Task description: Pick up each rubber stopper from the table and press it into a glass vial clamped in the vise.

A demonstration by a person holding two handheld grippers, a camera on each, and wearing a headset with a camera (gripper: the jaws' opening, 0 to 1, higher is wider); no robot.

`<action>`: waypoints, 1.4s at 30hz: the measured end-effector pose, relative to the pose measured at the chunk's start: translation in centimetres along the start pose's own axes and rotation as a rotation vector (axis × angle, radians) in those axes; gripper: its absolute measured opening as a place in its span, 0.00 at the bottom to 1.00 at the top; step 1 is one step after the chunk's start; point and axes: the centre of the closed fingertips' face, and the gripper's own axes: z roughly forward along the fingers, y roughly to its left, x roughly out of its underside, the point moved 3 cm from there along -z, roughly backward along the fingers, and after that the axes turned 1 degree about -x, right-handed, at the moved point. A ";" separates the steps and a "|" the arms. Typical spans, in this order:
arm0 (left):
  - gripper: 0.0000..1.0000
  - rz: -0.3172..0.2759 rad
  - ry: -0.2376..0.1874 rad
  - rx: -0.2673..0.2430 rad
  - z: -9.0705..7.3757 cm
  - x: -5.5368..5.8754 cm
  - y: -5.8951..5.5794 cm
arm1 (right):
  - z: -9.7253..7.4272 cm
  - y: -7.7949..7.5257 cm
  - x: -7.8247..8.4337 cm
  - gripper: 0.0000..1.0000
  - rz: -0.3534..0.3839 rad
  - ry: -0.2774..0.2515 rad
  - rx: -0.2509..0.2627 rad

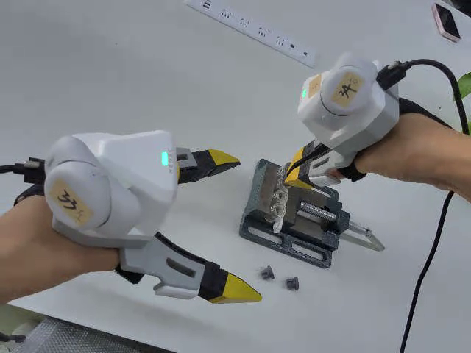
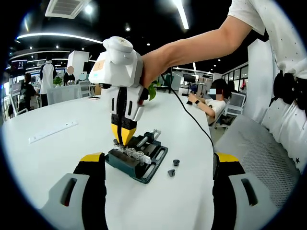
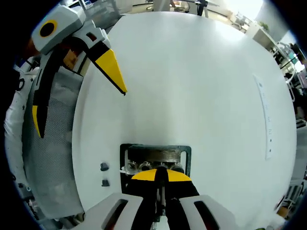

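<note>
A dark green vise [image 1: 254,224] [image 2: 154,164] [image 3: 156,152] stands on the white table and clamps a row of glass vials [image 1: 280,202] [image 2: 136,154] [image 3: 143,166]. My right gripper [image 1: 294,175] [image 2: 123,136] [image 3: 160,175] points down onto the vials with its yellow tips pressed together; whether a stopper sits between them is hidden. Two dark rubber stoppers [image 1: 267,273] [image 2: 175,162] [image 3: 104,166] lie on the table beside the vise, the second one [image 1: 292,282] [image 2: 170,172] [image 3: 105,182] close by. My left gripper [image 1: 229,224] [image 2: 158,157] [image 3: 76,105] hovers wide open left of the vise, holding nothing.
A white power strip [image 1: 254,29] [image 2: 53,132] [image 3: 266,120] lies at the far side of the table, and a phone [image 1: 445,20] at the far right corner. A black cable [image 1: 434,243] trails from the right gripper across the table. Seated people [image 2: 211,100] are beyond the table.
</note>
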 end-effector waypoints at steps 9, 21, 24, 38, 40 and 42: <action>0.92 0.004 0.009 -0.013 -0.3 -0.2 -0.2 | -0.1 -0.2 0.3 0.00 0.033 -0.061 0.019; 0.91 0.005 0.021 -0.010 -0.3 -0.3 -0.6 | -0.3 -0.2 0.6 0.04 0.072 -0.115 0.039; 0.91 0.006 0.025 -0.010 -0.3 -0.2 -0.5 | -0.3 -0.3 1.0 0.06 0.077 -0.119 0.040; 0.90 0.016 0.046 0.003 0.0 -0.2 -0.9 | -2.3 0.7 1.7 0.10 0.156 -0.253 0.083; 0.90 0.020 0.051 0.007 0.1 -0.3 -1.1 | -2.6 0.7 2.1 0.11 0.166 -0.266 0.094; 0.90 0.022 0.053 0.007 0.1 -0.4 -1.2 | -2.9 0.7 2.2 0.12 0.174 -0.285 0.105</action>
